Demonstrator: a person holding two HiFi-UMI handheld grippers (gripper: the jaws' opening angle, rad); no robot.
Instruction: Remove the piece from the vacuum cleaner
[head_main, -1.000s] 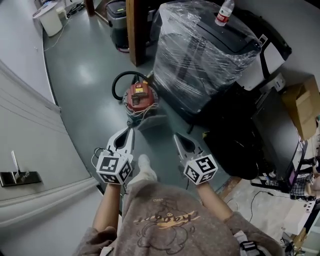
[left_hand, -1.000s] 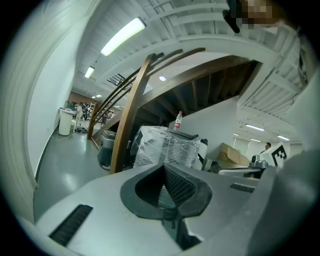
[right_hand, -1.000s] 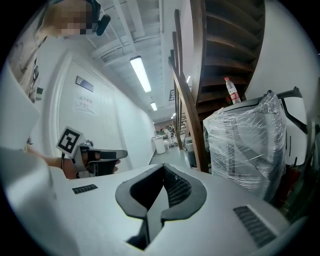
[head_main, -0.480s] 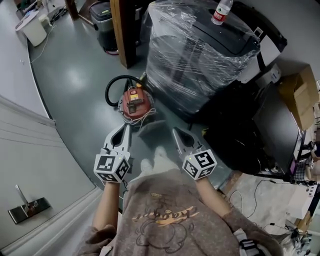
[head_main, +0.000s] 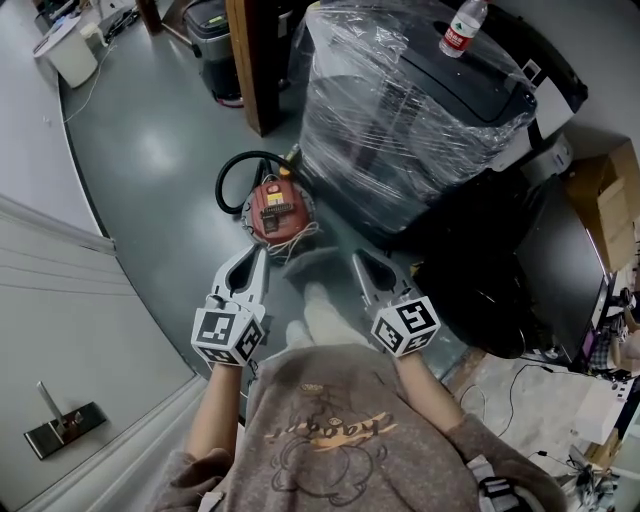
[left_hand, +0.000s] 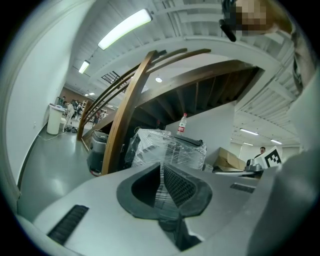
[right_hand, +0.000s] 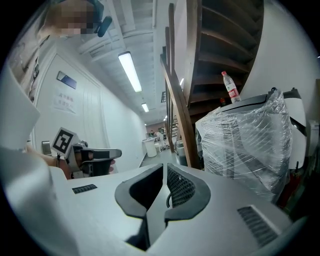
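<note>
Near the vacuum cleaner, left gripper, right gripper closed, empty

Glossy grey-green floor, wooden stair post, plastic-wrapped machine.

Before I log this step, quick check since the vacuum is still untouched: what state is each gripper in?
Left gripper: shut, holding nothing.
Right gripper: shut, holding nothing.

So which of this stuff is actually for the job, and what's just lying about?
For the job: red vacuum cleaner, its black hose, left claw, right claw, both shut.
Lying about: plastic-wrapped machine, water bottle on it, cardboard box, white bin.
</note>
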